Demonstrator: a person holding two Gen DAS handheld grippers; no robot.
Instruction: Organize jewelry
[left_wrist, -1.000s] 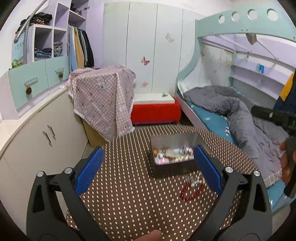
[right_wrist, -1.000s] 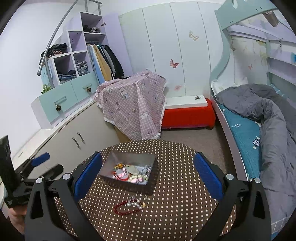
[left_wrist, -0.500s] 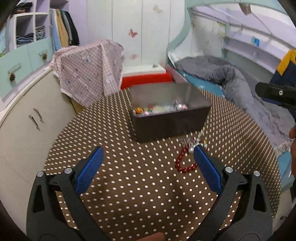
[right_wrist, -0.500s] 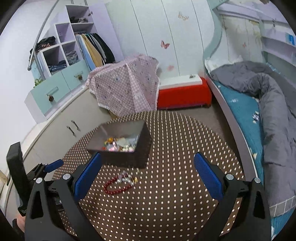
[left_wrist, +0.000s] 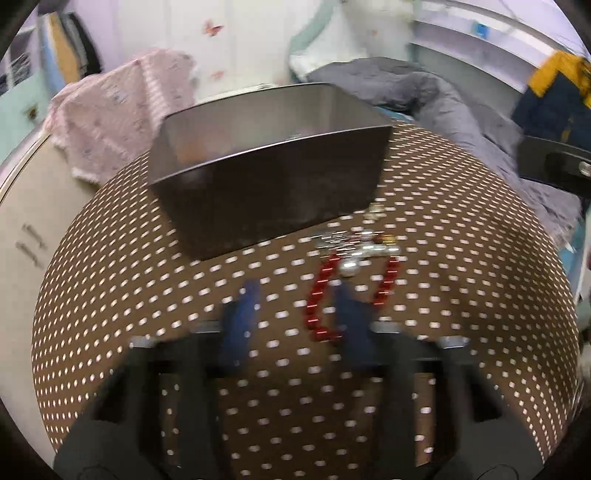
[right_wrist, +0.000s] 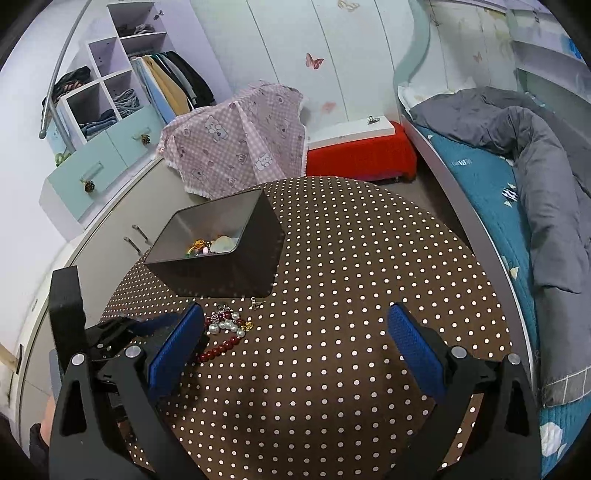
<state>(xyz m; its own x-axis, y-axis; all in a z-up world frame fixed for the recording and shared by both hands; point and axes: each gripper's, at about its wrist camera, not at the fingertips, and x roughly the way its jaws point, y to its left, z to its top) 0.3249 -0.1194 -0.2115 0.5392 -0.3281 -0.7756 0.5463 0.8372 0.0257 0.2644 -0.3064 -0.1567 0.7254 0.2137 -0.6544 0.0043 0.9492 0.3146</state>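
The left gripper (left_wrist: 295, 295) is being closed low over the dotted surface (left_wrist: 461, 350), just in front of the dark metal box (left_wrist: 266, 192). Its blue pads are blurred and a gap is showing between them, so the jaws are being read as closing. One side of the red bead bracelet (left_wrist: 317, 299) is lying between them, but a grip on it cannot be confirmed. The pearl and charm cluster (left_wrist: 354, 251) is lying between the bracelet and the box, close to its front wall. More jewelry (right_wrist: 210, 247) is being kept inside the box. The right gripper (right_wrist: 295, 347) is being held wide open and empty, to the right of the bracelet.

A miss is being risked: only a few beads may be getting pinched, and the loop could be dragged, tangling with the cluster or slipping free. The box could also be nudged if the approach is being made too low.
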